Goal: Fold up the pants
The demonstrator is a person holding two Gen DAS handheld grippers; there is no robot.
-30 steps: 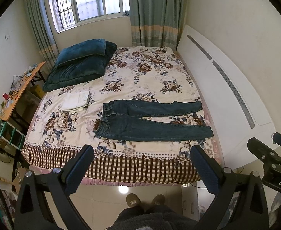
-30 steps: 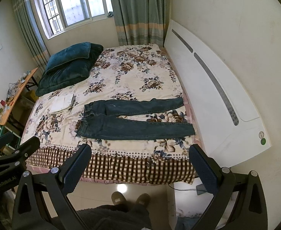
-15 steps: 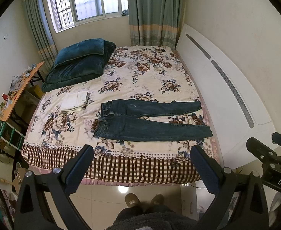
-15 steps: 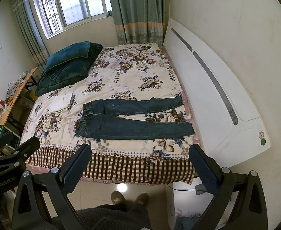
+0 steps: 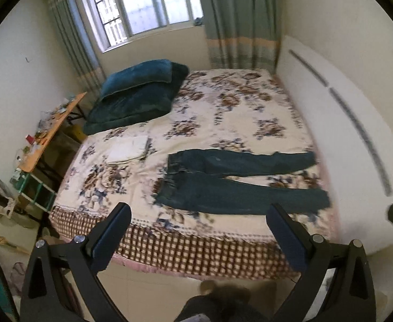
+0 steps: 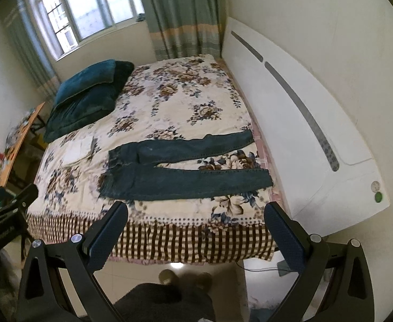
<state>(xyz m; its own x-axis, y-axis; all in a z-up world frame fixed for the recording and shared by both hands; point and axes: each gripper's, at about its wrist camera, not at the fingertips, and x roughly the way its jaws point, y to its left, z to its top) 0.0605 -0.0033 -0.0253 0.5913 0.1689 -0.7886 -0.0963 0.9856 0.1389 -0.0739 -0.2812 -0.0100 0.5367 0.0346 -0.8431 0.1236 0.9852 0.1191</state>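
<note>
Dark blue jeans (image 5: 239, 182) (image 6: 185, 171) lie flat on the flowered bedspread (image 5: 223, 112) (image 6: 185, 102), near its front edge. The waist points left, both legs stretch right and are spread apart. My left gripper (image 5: 199, 230) is held open over the checked front edge of the bed, short of the jeans, nothing between its fingers. My right gripper (image 6: 196, 228) is open too, also short of the jeans and holding nothing. Each view catches part of the other gripper at its side edge.
Dark teal pillows (image 5: 140, 94) are stacked at the far left of the bed, a folded white cloth (image 5: 128, 150) lies left of the jeans. A white headboard (image 6: 303, 123) runs along the right. A cluttered wooden side table (image 5: 49, 131) stands left. The person's feet (image 6: 185, 276) are on the tiled floor.
Both grippers have moved forward and closer to the bed, so the jeans look larger; the left wrist view is motion-blurred. The jeans have not moved, and both grippers stay open.
</note>
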